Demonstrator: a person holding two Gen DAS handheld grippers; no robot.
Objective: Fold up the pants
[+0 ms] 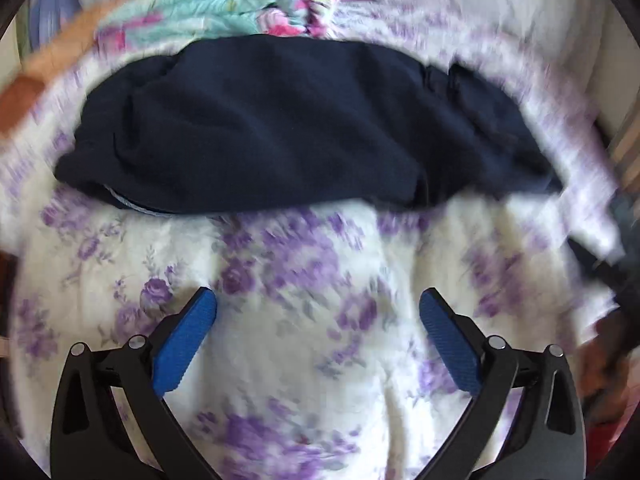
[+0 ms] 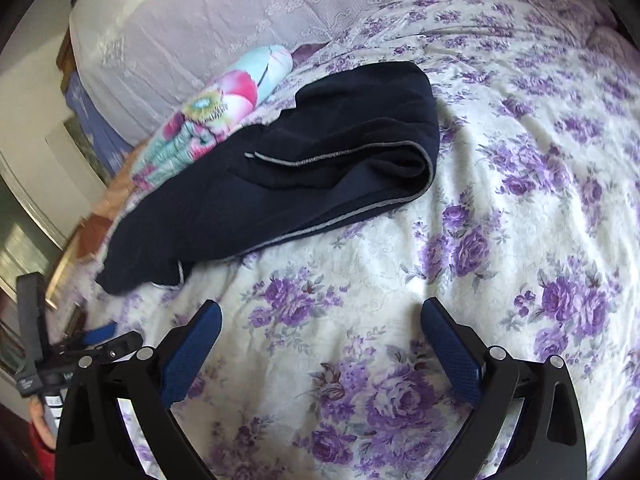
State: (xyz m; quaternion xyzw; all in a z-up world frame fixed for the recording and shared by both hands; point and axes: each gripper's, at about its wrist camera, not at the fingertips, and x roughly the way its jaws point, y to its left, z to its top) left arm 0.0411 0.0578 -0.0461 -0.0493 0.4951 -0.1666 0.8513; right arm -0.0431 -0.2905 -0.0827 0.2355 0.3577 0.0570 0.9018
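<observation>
On the bed's floral quilt [image 2: 500, 208] lie the navy pants [image 2: 280, 176], doubled over on themselves, their rounded fold toward the pillows and a grey-piped edge along the near side. We judge the fold largely made. Our left tool [image 1: 318, 304] and right tool [image 2: 322, 312] hover above bare quilt, clear of the cloth, blue pads spread wide and gripping nothing, presumably released or poised for another tuck. A folded turquoise-and-pink floral cloth [image 2: 224, 108] sits just behind the pants. Motion blur smears the left view; waistband and leg ends cannot be told apart, and the lower layers are hidden.
</observation>
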